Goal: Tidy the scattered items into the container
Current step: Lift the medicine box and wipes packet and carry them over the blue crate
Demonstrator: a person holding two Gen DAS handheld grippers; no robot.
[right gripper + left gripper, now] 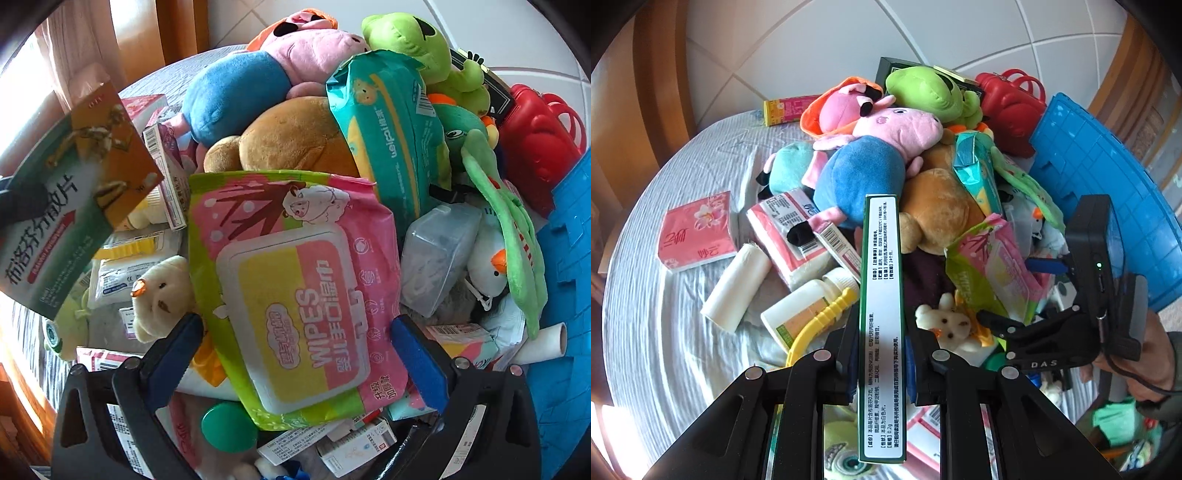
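Observation:
My left gripper [882, 354] is shut on a green and white medicine box [882, 314], held edge-up above the heap; the box also shows in the right wrist view [74, 195] at the left. My right gripper [295, 354] is open, its blue-padded fingers [417, 365] on either side of a pink and green wipes pack [295, 295] that lies on top of the pile. It also shows in the left wrist view [1001, 326] at the right. The blue container [1108, 184] stands tilted at the right, behind the heap of toys and packs.
A pig plush [871, 155], green frog plush [931, 92], brown plush [934, 210], teal tissue pack [391, 133] and red toy [1008, 107] pile up. A red tissue pack [696, 230], white roll [737, 286] and white bottle [805, 310] lie on the white cloth.

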